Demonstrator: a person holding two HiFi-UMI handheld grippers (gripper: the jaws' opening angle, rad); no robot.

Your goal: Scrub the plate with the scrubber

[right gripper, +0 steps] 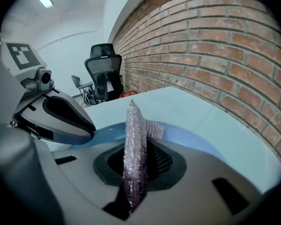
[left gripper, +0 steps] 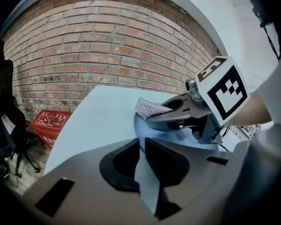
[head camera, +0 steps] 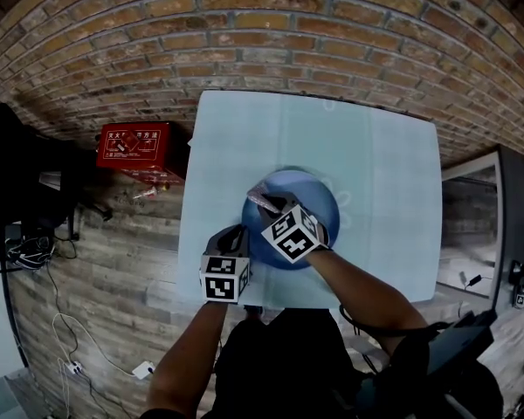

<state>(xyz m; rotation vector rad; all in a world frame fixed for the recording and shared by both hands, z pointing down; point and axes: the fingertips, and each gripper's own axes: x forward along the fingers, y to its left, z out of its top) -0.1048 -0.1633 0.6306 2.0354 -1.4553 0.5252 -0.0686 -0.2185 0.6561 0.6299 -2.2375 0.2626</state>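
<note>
Plate (head camera: 323, 201), blue, sits on the pale table (head camera: 389, 182), near its middle. The left gripper (head camera: 241, 234) has its tongs pinching the plate's near left rim. The right gripper (head camera: 273, 204) has its tongs clamped on the silvery scrubber (right gripper: 133, 153), held over the plate's left half

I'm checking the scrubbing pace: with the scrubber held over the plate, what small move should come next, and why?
Probably lower the right gripper and rub the scrubber across the plate. The scrubber is clamped in its jaws over the plate, and the left gripper pinches the rim, so the plate looks steadied; contact isn't clear.
</note>
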